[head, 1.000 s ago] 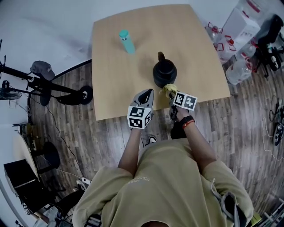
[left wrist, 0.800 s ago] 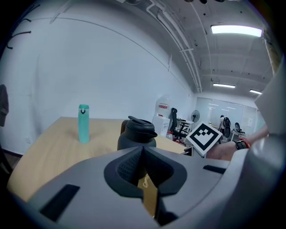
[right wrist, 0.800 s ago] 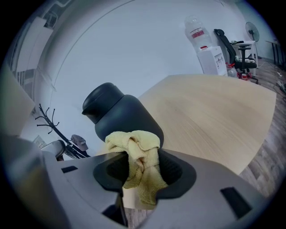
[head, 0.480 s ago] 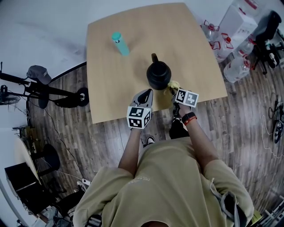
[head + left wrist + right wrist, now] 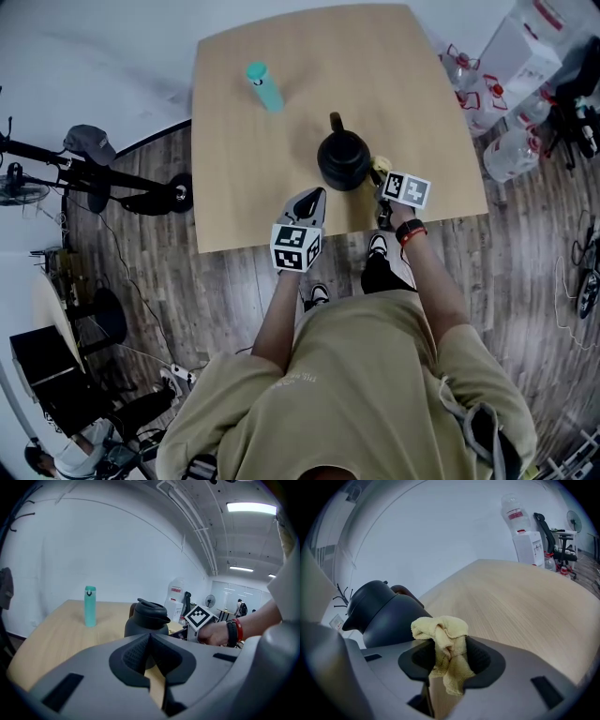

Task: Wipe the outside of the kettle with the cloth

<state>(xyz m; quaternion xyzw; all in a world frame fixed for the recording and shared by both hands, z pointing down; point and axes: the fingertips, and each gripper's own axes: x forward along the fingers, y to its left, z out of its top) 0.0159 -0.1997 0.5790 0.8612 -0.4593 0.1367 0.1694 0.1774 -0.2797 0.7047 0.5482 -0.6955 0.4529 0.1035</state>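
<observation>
The person in a khaki T-shirt reaches both bare forearms forward over the near edge of the square light-wood table point(image 5: 262, 112). The left forearm runs straight ahead. The right one angles out to the right and carries a black and a red wristband point(image 5: 405, 231).

The black rounded kettle point(image 5: 344, 159) stands upright on the table, towards the near edge and right of the middle. Its spout points away from the person. Nothing stands between either tool and the kettle.

The left gripper point(image 5: 310, 197) hovers at the near edge, aimed at the kettle point(image 5: 147, 618), near it but apart. Its jaws are closed together point(image 5: 150, 638) with nothing between them.

The right gripper point(image 5: 382, 178) sits at the kettle's right side. Its jaws point(image 5: 447, 644) are clenched on the crumpled yellow terry cloth point(image 5: 443, 651), which bunches up above them. The bunch lies close against the kettle's dark wall point(image 5: 386, 613); I cannot tell whether it touches. In the head view only a bit of the cloth point(image 5: 380, 166) shows.

A slim teal bottle point(image 5: 264, 86) stands upright at the far left of the table, well apart from the kettle. On the wood-plank floor point(image 5: 244, 281) to the right, off the table, stand a white water dispenser point(image 5: 527, 543) and clear plastic water jugs point(image 5: 511, 150).
</observation>
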